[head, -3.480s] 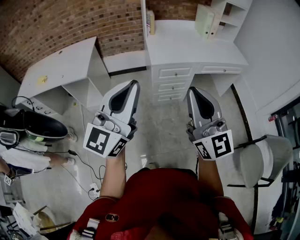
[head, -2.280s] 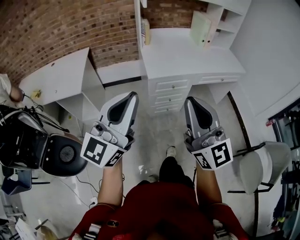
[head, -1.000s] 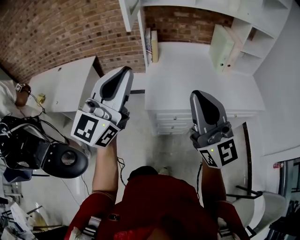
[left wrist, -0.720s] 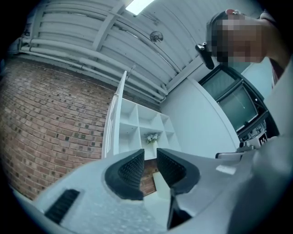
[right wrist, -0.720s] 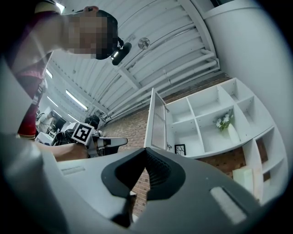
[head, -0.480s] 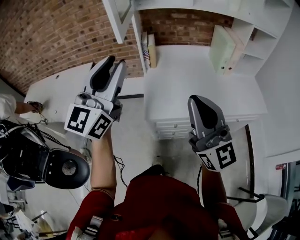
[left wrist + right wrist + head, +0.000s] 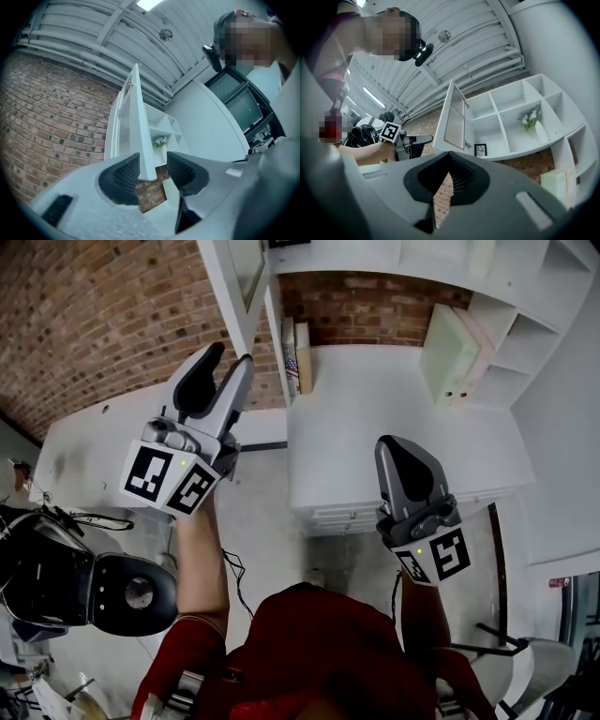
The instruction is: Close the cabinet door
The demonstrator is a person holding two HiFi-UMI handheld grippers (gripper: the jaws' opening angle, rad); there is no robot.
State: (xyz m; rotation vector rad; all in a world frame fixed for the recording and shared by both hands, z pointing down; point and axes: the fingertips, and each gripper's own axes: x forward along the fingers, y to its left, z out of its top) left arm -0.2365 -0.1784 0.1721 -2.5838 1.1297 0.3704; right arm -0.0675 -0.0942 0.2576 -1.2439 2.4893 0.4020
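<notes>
1. Your left gripper [image 7: 153, 164] had just been opening its jaws. They stood released and wide apart, with the lower corner of the cabinet door [image 7: 136, 117] in the gap and neither pad pressing on it.
2. The door hung swung out, edge-on straight ahead of those jaws and well clear of the shelf unit [image 7: 511, 117], so it was not yet closed.
3. You probably spread the jaws to straddle the thin panel and push it, not to pinch it.
4. Your right gripper [image 7: 449, 164] was clenched on nothing, with the door above and beyond its tips. It was likely kept back as the spare.
</notes>
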